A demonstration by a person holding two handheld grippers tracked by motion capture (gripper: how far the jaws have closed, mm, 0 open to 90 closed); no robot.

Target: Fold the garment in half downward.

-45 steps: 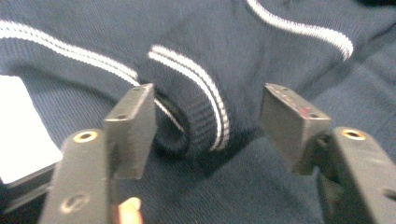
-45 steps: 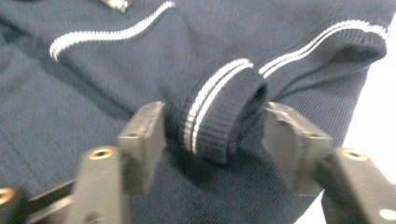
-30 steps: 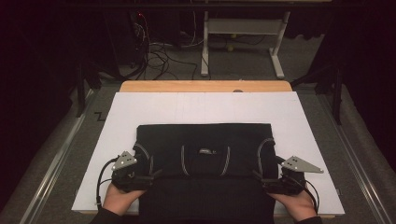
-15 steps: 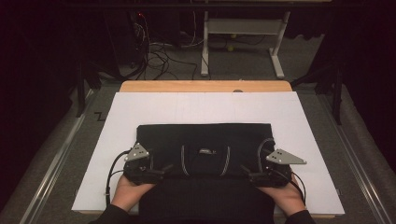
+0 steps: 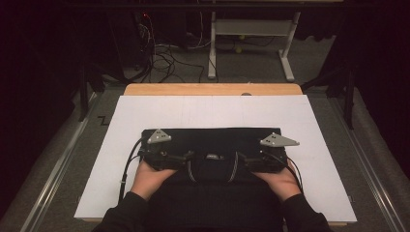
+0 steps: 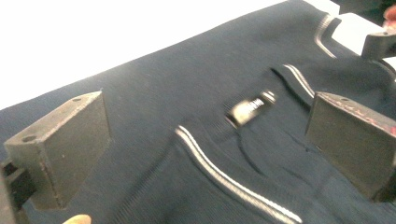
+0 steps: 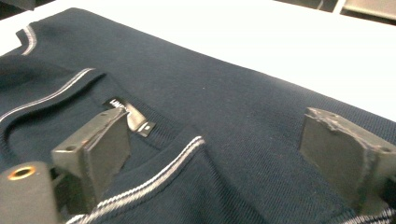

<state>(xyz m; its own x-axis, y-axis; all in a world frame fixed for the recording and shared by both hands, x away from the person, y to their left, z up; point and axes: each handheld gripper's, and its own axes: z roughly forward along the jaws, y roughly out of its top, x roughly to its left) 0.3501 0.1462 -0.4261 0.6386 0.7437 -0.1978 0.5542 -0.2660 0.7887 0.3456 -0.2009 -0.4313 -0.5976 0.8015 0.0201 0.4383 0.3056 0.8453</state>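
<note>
dark navy knit garment point(image 5: 212, 145) with pale striped trim lies folded flat on the white-covered tabletop point(image 5: 121, 145), near my edge and roughly centred. at its left end my left hand point(image 5: 151, 178) holds my left claw point(image 5: 186, 159) low over the cloth; in the left gripper view its two black jaws stand wide apart with nothing between them but fabric below, the striped trim point(image 6: 233, 179) running between them and a small black neck label point(image 6: 250, 106) just beyond. at the right end my right hand point(image 5: 276, 181) holds my right claw point(image 5: 241, 162), its jaws likewise spread open over the collar, the label point(image 7: 133, 116) just beside one jaw.
</note>
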